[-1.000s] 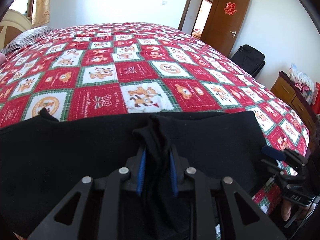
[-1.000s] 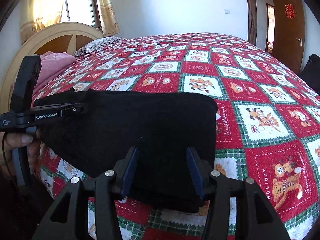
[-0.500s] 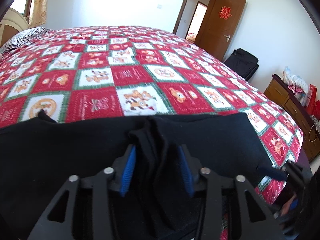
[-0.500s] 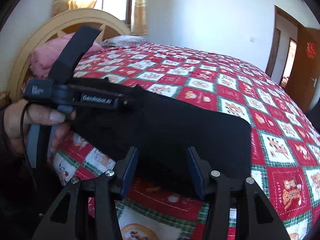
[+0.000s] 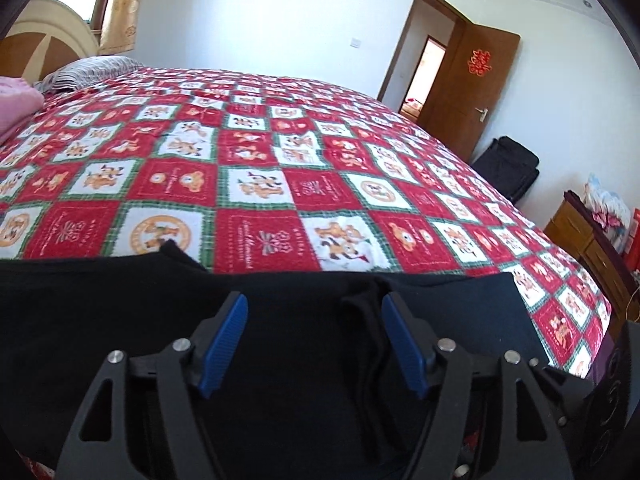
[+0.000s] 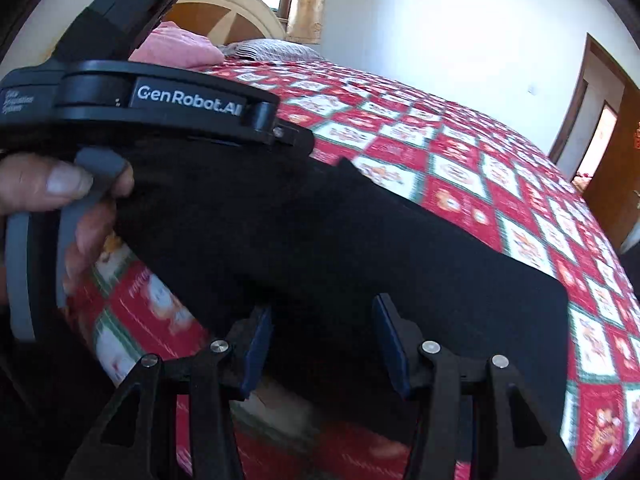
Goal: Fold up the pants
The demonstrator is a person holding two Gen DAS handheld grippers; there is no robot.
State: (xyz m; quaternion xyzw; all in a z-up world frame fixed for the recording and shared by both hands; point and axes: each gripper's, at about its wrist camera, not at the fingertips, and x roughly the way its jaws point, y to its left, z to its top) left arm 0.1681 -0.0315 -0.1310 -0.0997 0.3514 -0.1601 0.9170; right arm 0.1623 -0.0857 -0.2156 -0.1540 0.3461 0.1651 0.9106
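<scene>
The black pants (image 5: 280,344) are spread flat in a folded rectangle along the near edge of the bed, on top of the red, white and green patchwork quilt (image 5: 260,188). Seen from the left wrist camera, the left gripper (image 5: 314,320) is held low over the cloth with its blue-padded fingers (image 5: 224,344) spread wide apart; nothing is pinched between them, and a raised ridge of black fabric (image 5: 366,320) is seen just inside the right-hand pad. In the right wrist view, the right gripper (image 6: 322,336) is likewise spread, its jaws parted with the near edge of the pants (image 6: 340,248) lying between and beyond them; whether the pads touch the cloth cannot be told. The body of the left gripper (image 6: 160,104) is seen in that view at the left end of the pants, gripped by the person's left hand (image 6: 68,200) on its grey trigger.

No containers with visible contents are seen near the pants. At the far side of the room a wooden cabinet (image 5: 588,240) is seen with bags piled on top, and a dark suitcase (image 5: 512,168) is stood against the wall beside the open brown door (image 5: 468,92). A pink blanket (image 6: 176,50) and a striped pillow (image 5: 92,70) are laid at the headboard.
</scene>
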